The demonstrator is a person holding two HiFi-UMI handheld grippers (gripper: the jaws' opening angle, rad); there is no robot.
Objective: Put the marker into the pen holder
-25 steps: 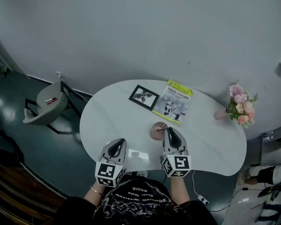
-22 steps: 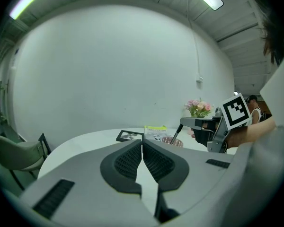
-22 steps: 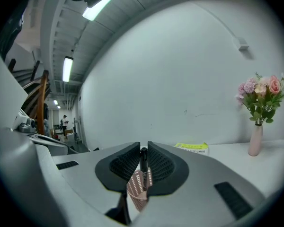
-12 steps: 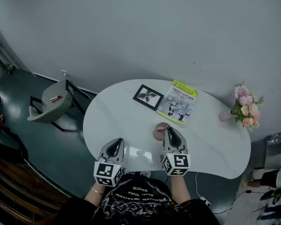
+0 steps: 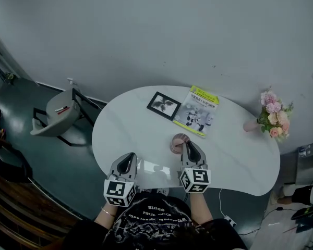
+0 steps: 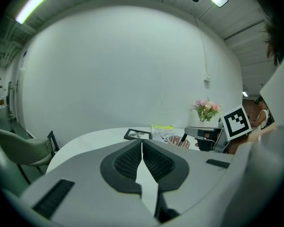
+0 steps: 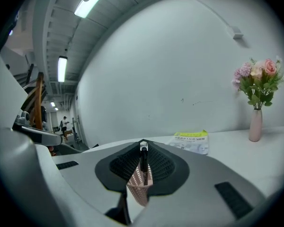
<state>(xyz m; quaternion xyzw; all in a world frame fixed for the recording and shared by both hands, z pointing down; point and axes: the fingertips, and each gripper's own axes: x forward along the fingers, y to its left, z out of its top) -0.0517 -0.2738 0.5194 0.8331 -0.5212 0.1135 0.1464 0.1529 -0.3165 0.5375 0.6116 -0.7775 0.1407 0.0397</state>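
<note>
Hovering at lower centre of the head view, the right hand-held gripper [image 5: 189, 149] is just beside the pink pen holder [image 5: 178, 142] on the white counter [image 5: 130, 126]. The left hand-held gripper [image 5: 127, 163] hangs lower left. The left gripper view shows its jaws pressed together, empty. The right gripper view shows jaws clamped on the upright black marker [image 7: 142, 160], tip at the holder's mouth. Lowering and release seem left.

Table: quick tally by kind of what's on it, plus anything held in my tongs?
Picture frame: 1
Booklet: 1
Pen holder: 1
Vase of flowers: 1
Marker, held in the right tongs: 1
Total: 5
</note>
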